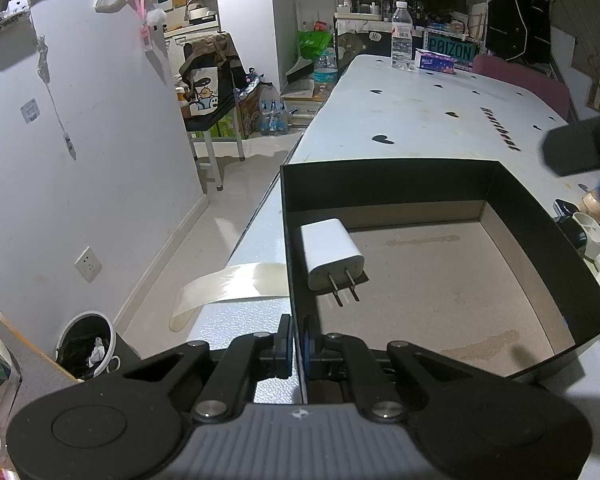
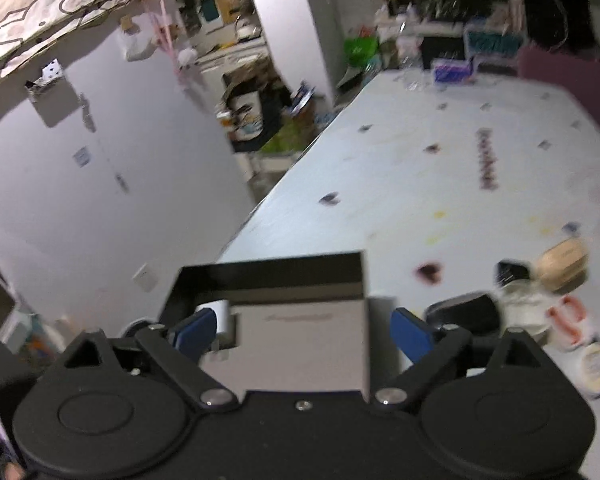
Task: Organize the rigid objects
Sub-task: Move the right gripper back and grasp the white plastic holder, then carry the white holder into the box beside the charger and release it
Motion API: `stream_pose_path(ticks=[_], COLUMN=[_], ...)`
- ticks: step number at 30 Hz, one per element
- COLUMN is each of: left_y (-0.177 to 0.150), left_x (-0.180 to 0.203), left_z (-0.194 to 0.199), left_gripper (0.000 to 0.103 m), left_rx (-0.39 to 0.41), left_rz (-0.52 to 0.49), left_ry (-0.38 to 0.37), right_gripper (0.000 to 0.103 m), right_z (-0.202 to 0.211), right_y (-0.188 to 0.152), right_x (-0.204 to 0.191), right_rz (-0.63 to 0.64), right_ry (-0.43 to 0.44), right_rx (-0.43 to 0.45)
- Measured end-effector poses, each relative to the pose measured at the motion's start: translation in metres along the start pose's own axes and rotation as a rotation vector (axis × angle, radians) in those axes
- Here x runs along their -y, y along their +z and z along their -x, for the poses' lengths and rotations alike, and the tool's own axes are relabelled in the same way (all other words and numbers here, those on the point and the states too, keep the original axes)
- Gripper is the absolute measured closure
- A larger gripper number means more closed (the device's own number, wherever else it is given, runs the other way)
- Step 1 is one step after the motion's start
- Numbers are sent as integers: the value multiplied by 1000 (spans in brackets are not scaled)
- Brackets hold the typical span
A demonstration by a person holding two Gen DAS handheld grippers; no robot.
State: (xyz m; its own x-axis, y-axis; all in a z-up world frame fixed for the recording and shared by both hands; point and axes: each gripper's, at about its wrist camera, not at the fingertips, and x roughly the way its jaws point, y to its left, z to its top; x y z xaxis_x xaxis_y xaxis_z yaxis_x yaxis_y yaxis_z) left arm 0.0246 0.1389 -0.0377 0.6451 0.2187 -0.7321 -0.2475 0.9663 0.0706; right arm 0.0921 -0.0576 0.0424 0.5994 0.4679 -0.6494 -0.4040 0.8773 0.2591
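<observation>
Beside the charger (image 1: 332, 256), the left tool (image 1: 298, 344) pinched the box (image 1: 388, 184) wall; the right tool (image 2: 300, 330), wide and empty, might knock the box loose.

White table (image 1: 420, 120), black box (image 1: 380, 178), water bottle (image 1: 401, 36)

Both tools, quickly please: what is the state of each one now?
Left tool: closed on the near wall of the black box.
Right tool: open, holding nothing.
</observation>
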Motion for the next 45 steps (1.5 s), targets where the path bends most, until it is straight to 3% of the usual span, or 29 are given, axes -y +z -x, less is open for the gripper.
stream_pose_path(ticks=[8, 15, 22, 26, 34, 45], left_y=[0, 0, 0, 0, 0, 0], left_x=[0, 1, 2, 2, 1, 2], left_z=[0, 0, 0, 0, 2, 1], left_gripper=[99, 99, 99, 99, 99, 99], left_rx=[0, 0, 0, 0, 3, 3], left_rz=[-1, -1, -3, -3, -2, -4], left_ry=[1, 1, 3, 3, 5, 7], right_gripper=[5, 6, 37, 51, 52, 55], right_z=[7, -14, -42, -55, -71, -79], right_y=[6, 5, -7, -12, -8, -3], right_x=[56, 121, 173, 173, 152, 148], right_rz=[-87, -212, -345, -300, -152, -103], right_ry=[-124, -257, -328, -335, -350, -397], right_rx=[37, -16, -135, -171, -178, -192])
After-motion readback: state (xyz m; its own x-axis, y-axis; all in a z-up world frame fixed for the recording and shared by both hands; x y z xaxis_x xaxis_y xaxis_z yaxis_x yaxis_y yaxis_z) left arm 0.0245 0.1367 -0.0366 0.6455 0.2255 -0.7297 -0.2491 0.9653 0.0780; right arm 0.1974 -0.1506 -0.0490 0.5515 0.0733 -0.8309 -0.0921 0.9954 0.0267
